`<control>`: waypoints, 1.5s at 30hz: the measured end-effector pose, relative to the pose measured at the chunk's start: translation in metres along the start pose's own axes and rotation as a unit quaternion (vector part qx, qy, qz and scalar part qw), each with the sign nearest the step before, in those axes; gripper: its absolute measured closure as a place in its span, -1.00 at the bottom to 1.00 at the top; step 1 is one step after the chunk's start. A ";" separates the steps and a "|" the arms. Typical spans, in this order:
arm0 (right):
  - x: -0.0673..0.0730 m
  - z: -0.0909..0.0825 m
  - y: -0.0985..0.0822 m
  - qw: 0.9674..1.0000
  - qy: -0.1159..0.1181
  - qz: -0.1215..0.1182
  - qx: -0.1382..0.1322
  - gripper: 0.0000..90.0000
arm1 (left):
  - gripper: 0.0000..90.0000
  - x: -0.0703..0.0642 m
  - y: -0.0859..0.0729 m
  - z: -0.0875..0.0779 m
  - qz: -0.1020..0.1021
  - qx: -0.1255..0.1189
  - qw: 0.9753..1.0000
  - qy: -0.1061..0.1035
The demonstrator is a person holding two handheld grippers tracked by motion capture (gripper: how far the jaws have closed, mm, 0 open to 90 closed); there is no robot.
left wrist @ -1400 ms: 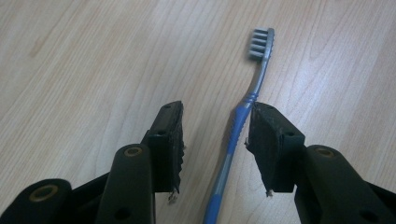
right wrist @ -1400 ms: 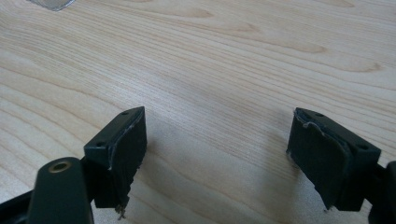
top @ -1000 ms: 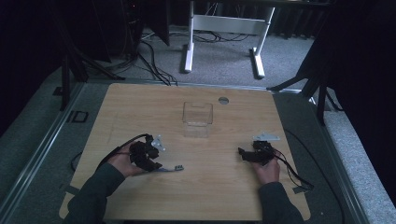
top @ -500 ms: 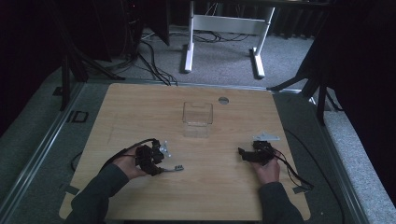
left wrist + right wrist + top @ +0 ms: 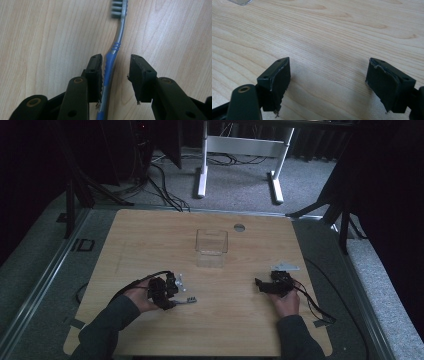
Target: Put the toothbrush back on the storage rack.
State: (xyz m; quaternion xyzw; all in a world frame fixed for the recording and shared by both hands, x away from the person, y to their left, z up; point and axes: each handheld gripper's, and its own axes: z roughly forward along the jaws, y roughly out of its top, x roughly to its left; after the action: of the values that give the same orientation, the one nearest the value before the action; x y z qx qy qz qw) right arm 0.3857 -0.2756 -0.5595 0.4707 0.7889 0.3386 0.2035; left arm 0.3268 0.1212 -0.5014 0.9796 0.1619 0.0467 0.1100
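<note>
**Toothbrush between the left jaws, not yet pinched**

We see the toothbrush [image 5: 113, 53] lying flat on the wooden table [image 5: 150, 235], in the near left part of it. Its blue and grey handle runs up between the 2 black jaws of the left gripper [image 5: 116, 75], and its grey bristle head points away from that gripper. In the left gripper view the handle sits right against the left-hand jaw, while a clear strip of wood shows between it and the right-hand jaw. These jaws have just been closing with the handle between them, yet they are not clamped on it.

In the high view we find the left gripper [image 5: 170, 292] low over the table, with the toothbrush head [image 5: 190, 300] poking out to its right.

Farther out, the right gripper [image 5: 260, 285] rests at the near right, well apart from the toothbrush. Its 2 jaws stand wide over bare wood, with nothing between them.

A clear plastic box [image 5: 212, 241] stands at the middle of the table, farther away than both grippers. A small round grommet [image 5: 239, 227] sits beyond it, near the far edge.
</note>
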 end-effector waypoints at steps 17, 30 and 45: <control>0.000 0.000 0.000 1.000 0.000 0.000 0.000 -0.57 | 0.49 0.001 0.003 0.009 0.002 0.051 0.999 0.001; 0.000 0.000 0.000 1.000 0.000 0.000 0.000 -0.57 | 0.62 0.001 0.006 0.015 0.002 0.062 0.998 0.003; 0.000 0.000 0.000 1.000 0.001 0.000 0.000 -0.57 | 0.73 0.009 0.005 0.018 -0.010 0.069 0.998 -0.008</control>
State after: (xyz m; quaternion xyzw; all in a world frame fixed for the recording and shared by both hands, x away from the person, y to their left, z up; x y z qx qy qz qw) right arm 0.3856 -0.2754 -0.5595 0.4701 0.7892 0.3391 0.2030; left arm 0.3393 0.1163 -0.5170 0.9835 0.1732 0.0268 0.0443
